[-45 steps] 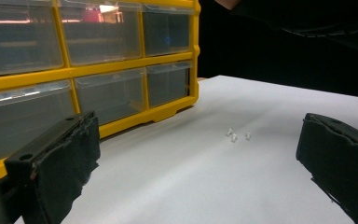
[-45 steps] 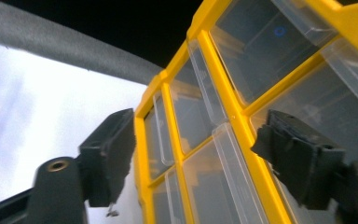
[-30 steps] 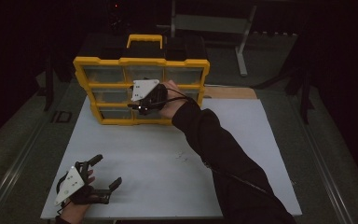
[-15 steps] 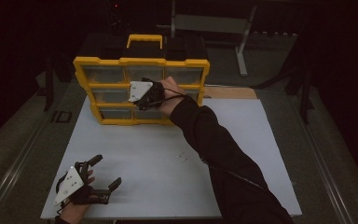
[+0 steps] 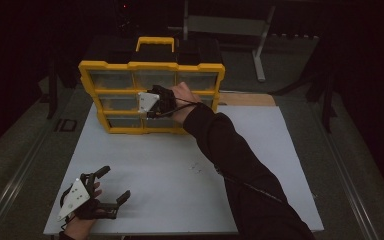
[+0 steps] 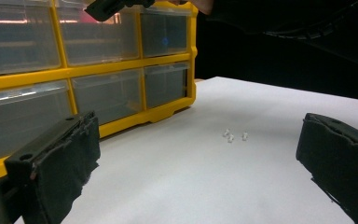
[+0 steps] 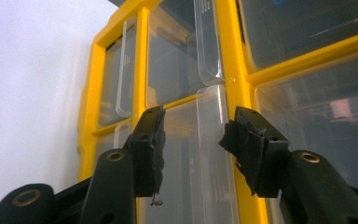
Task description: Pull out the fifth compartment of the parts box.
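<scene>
1. The right gripper (image 5: 152,104) was at the front of the yellow drawer organizer (image 5: 151,66); its jaws had just been closing, with a clear drawer handle (image 7: 213,140) between them, the pads not yet pressing it.
2. The left gripper (image 5: 114,184) rested at the near left of the white table (image 5: 180,165), jaws spread, nothing between them.
3. The organizer stood upright at the table's far edge.
4. Three small white pieces (image 6: 233,136) lay on the table, apart from the organizer.

The high view is dim and grainy; the surroundings are lost in darkness. The white table (image 5: 180,165) is evenly lit, with faint shadows. Soft glare is seen on the clear drawer fronts (image 7: 209,140). Near jaws are slightly blurred.
</scene>
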Action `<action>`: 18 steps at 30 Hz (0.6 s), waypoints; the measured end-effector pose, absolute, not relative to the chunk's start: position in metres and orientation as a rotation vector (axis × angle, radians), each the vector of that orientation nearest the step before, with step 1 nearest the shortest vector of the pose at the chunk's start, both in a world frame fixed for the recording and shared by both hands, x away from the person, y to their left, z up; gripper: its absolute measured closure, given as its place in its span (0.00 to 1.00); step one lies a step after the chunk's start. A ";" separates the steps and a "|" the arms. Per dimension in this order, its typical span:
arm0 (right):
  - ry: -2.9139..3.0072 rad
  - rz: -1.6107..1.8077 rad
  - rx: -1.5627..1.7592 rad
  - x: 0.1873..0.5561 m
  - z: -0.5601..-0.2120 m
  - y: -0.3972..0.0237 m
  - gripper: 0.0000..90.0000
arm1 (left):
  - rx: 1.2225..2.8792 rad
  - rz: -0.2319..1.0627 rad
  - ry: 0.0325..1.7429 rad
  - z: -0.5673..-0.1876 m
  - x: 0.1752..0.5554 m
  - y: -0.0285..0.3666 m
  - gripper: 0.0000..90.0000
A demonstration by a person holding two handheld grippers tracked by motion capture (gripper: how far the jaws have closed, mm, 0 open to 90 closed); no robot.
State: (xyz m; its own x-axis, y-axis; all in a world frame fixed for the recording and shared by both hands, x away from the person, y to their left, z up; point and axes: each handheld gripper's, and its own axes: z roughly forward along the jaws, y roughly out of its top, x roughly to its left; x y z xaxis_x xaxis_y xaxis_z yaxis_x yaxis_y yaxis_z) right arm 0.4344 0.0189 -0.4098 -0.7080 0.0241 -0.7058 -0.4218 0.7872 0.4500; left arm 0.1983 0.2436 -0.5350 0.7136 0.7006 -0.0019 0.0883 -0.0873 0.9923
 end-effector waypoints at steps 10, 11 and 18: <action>2.166 0.672 -0.355 0.428 -0.416 0.024 0.68 | 1.599 0.576 0.655 -0.535 0.198 0.243 0.00; 2.154 0.650 -0.366 0.427 -0.417 0.025 0.68 | 1.599 0.575 0.655 -0.535 0.198 0.243 0.00; 2.051 0.539 -0.384 0.420 -0.426 0.032 0.79 | 1.599 0.575 0.657 -0.535 0.198 0.243 0.00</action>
